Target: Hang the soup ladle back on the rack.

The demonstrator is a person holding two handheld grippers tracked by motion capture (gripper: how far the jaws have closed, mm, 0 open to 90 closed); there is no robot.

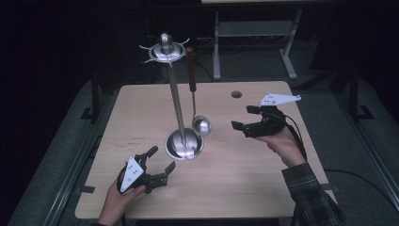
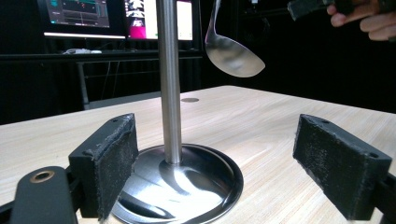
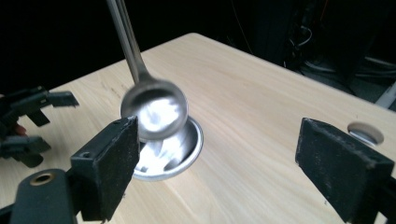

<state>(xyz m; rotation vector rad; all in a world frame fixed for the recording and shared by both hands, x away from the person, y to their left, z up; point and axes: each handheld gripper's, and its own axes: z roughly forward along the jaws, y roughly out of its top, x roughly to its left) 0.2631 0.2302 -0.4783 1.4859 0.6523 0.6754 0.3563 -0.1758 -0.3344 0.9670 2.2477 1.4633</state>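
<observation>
A steel utensil stand rises from a round dish base on a tall pole to a hook ring at the top. A ladle with a dark red handle hangs from that ring, its bowl just right of the pole. My left gripper is open near the table's front left, aimed at the base and pole. My right gripper is open to the right of the ladle bowl, which looks blurred. Neither gripper holds anything.
The stand sits mid-table on a light wooden table with a cable hole at the back right. Monitors glow behind the table in the left gripper view. A white table frame stands beyond on the floor.
</observation>
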